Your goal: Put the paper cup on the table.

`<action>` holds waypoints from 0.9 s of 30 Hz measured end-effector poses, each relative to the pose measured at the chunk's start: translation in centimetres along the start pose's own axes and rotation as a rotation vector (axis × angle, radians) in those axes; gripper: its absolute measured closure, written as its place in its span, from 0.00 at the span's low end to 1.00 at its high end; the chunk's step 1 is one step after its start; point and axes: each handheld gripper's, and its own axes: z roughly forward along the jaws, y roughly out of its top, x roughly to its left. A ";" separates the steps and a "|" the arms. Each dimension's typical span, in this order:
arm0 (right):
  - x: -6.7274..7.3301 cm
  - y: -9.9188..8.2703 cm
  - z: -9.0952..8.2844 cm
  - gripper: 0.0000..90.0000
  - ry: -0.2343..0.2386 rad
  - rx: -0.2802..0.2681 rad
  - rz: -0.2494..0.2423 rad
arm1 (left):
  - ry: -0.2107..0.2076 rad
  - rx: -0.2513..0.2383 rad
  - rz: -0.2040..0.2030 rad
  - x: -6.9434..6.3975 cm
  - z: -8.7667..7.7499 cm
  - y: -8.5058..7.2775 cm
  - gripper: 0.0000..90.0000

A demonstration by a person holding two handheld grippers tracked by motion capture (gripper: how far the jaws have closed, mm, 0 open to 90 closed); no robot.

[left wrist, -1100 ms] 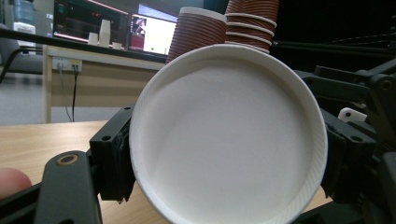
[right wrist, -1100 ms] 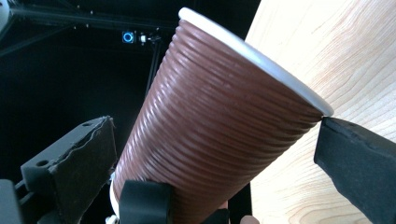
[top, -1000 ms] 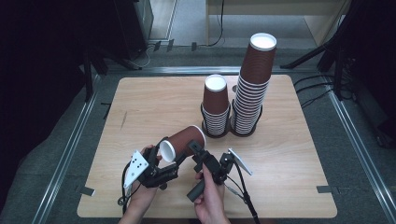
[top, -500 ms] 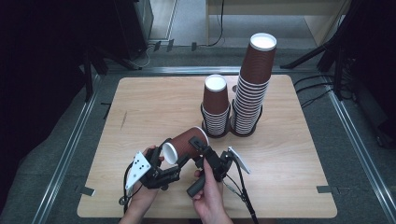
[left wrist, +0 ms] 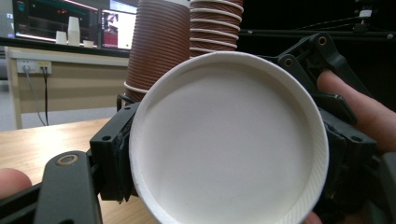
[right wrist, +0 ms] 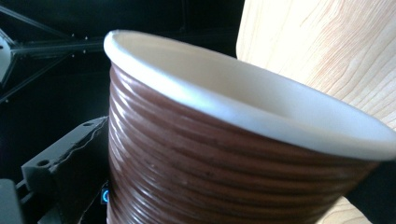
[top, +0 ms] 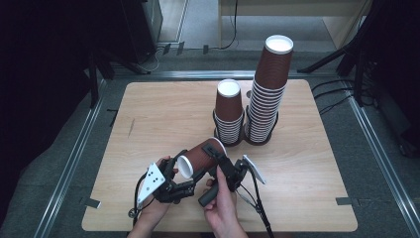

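Presently, left gripper (top: pixel 187 171) and right gripper (top: pixel 224 166) both clamp one tilted brown cup (top: pixel 200 157) above the table (top: pixel 163 114); two cup stacks (top: pixel 229 113) stand behind.

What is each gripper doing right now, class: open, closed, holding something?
Left gripper: closed on the brown paper cup, held sideways near its base.
Right gripper: at the same cup's rim end; whether it is closed cannot be told.

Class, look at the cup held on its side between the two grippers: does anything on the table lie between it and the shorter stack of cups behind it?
Nothing visible does. The held cup lies tilted near the front edge, and bare wooden table separates it from the shorter stack, which stands beside the taller stack.
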 end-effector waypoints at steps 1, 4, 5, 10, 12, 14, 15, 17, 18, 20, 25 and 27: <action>0.0 0.0 0.0 0.05 -0.003 -0.006 0.005 | 0.001 0.001 -0.003 0.0 0.0 0.0 0.24; 0.1 0.0 0.0 0.08 0.001 -0.014 0.009 | 0.004 0.012 -0.006 0.0 0.1 -0.1 0.24; 0.1 0.0 -0.1 0.09 0.001 -0.006 0.011 | 0.001 0.012 -0.007 0.1 0.1 -0.1 0.24; 0.1 -0.1 -0.2 0.10 0.007 -0.010 -0.018 | -0.009 0.021 -0.005 0.2 0.0 0.0 0.23; 0.1 -0.2 -0.2 0.11 0.007 -0.020 -0.030 | -0.011 0.024 -0.008 0.2 0.0 0.0 0.23; 0.2 -0.3 -0.3 0.11 0.009 -0.024 -0.043 | -0.017 0.025 -0.009 0.2 0.0 0.0 0.22; 0.2 -0.3 -0.3 0.11 0.010 -0.024 -0.050 | -0.019 0.030 -0.010 0.3 0.0 0.0 0.22; 0.2 -0.4 -0.4 0.11 0.008 -0.036 -0.069 | -0.016 0.041 -0.006 0.3 -0.1 0.0 0.20; 0.3 -0.3 -0.5 0.12 0.007 -0.048 -0.079 | -0.015 0.044 -0.012 0.4 -0.1 0.1 0.19; 0.4 -0.2 -0.7 0.12 0.013 -0.069 -0.093 | -0.016 0.045 -0.026 0.5 -0.1 0.1 0.17; 0.8 -0.1 -1.1 0.13 0.011 -0.132 -0.170 | -0.022 0.050 -0.041 0.8 -0.2 0.2 0.12; 1.0 0.1 -1.2 0.13 0.007 -0.159 -0.205 | -0.026 0.056 -0.045 0.8 -0.2 0.2 0.09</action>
